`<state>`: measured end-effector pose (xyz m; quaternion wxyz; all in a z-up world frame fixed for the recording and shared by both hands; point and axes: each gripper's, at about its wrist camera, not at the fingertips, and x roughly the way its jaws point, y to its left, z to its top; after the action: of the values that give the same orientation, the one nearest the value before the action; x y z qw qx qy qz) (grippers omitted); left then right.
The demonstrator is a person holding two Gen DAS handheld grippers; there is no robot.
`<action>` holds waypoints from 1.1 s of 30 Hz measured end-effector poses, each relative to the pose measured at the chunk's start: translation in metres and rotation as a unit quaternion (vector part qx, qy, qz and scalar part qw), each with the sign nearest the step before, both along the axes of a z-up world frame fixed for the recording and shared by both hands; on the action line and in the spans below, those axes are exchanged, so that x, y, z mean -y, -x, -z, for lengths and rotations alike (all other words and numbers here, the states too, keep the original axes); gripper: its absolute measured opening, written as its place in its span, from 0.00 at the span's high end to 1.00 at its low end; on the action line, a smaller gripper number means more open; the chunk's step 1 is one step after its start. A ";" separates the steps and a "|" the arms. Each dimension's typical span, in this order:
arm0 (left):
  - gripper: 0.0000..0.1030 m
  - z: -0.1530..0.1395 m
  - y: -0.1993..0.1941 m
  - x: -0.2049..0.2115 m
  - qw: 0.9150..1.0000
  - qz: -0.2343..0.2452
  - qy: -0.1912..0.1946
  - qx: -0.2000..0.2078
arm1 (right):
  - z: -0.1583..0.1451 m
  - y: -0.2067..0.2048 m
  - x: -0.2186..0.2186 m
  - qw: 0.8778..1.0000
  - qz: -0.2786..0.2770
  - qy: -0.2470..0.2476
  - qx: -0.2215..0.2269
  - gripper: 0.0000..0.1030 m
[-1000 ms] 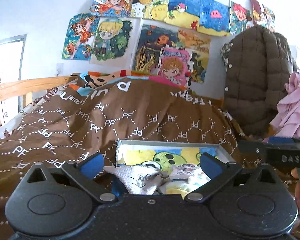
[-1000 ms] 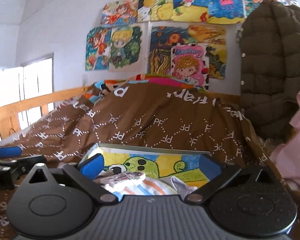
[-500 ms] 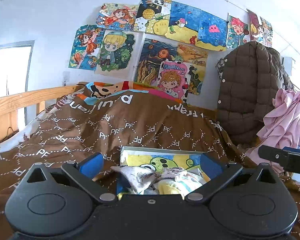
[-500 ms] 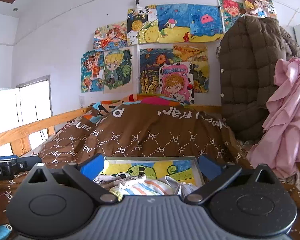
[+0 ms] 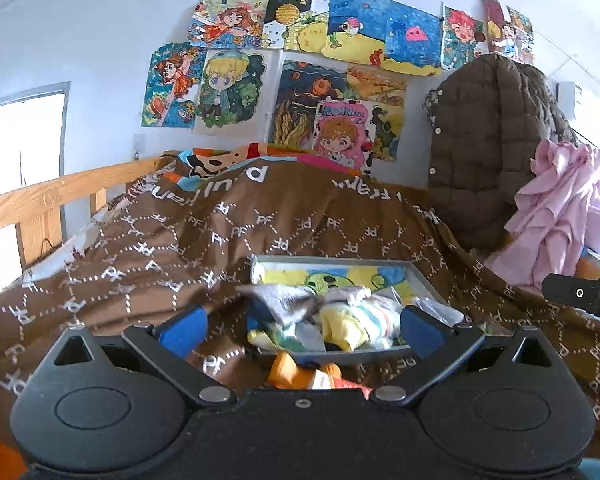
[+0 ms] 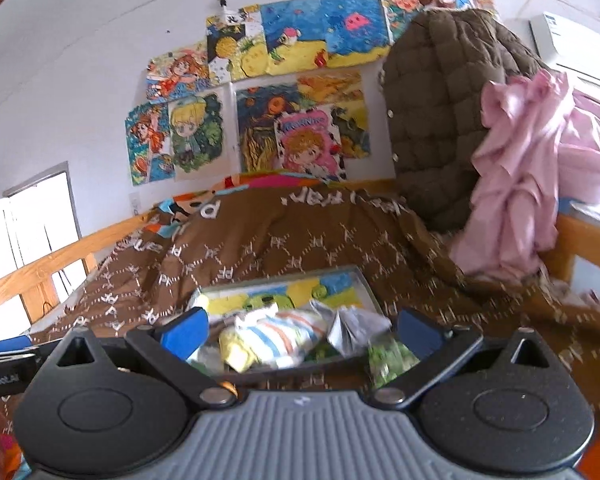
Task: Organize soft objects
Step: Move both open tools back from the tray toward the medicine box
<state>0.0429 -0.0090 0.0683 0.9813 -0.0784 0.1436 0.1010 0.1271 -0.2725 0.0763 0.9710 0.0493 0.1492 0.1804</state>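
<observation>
Soft objects: a heap of small cloth items (image 5: 332,316) is lying inside a shallow tray (image 5: 420,280), sitting lower centre of the left wrist view; a striped yellow, blue and orange piece (image 6: 276,336) is showing at lower centre of the right wrist view, with a crumpled grey piece (image 6: 354,326) just beside it.
Tray: it is resting on a brown patterned blanket (image 5: 180,248), its lining showing a yellow, blue and green cartoon print.
Orange item: an orange soft piece (image 5: 300,372) is lying on the blanket just below the tray's near edge, in the lower centre of the left wrist view.
Green item: a blurred green piece (image 6: 388,360) is lying at the tray's near right corner in the right wrist view.
Left gripper (image 5: 302,326): its jaws are standing wide apart, holding nothing, framing the tray.
Right gripper (image 6: 302,328): its jaws are also standing apart and empty, over the tray's near edge.
Surroundings: a brown quilted jacket (image 5: 496,140) and a pink garment (image 5: 560,208) are hanging at the right of the frame; colourful drawings (image 5: 320,60) are covering the wall at upper centre; a wooden bed rail (image 5: 52,200) is running along the left.
</observation>
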 end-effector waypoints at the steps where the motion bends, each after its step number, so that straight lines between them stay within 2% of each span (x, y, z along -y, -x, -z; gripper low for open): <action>1: 0.01 0.005 0.002 0.003 1.000 0.002 0.000 -0.004 | 0.004 0.005 0.002 1.000 0.001 0.003 -0.003 0.00; 8: 0.01 0.037 0.014 0.015 0.998 0.032 -0.010 -0.052 | 0.034 0.029 0.000 0.998 0.005 0.048 -0.027 0.00; 13: 0.01 0.048 0.018 0.016 0.998 0.025 0.009 -0.054 | 0.053 0.041 -0.005 0.997 0.000 0.076 0.001 0.00; 16: 0.01 0.057 0.019 0.020 0.997 0.031 0.013 -0.063 | 0.066 0.041 -0.010 0.995 0.001 0.099 -0.002 0.00; 22: 0.01 0.065 0.019 0.019 0.996 0.034 0.015 -0.075 | 0.073 0.032 -0.007 0.996 0.003 0.085 -0.022 0.00; 33: 0.01 0.074 0.017 0.010 0.995 0.014 0.017 -0.093 | 0.083 0.026 -0.010 0.994 -0.009 0.089 -0.055 0.00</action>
<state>0.0260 -0.0188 -0.0053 0.9634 -0.0833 0.2374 0.0920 0.1008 -0.2626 -0.0067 0.9602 -0.0290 0.2181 0.1722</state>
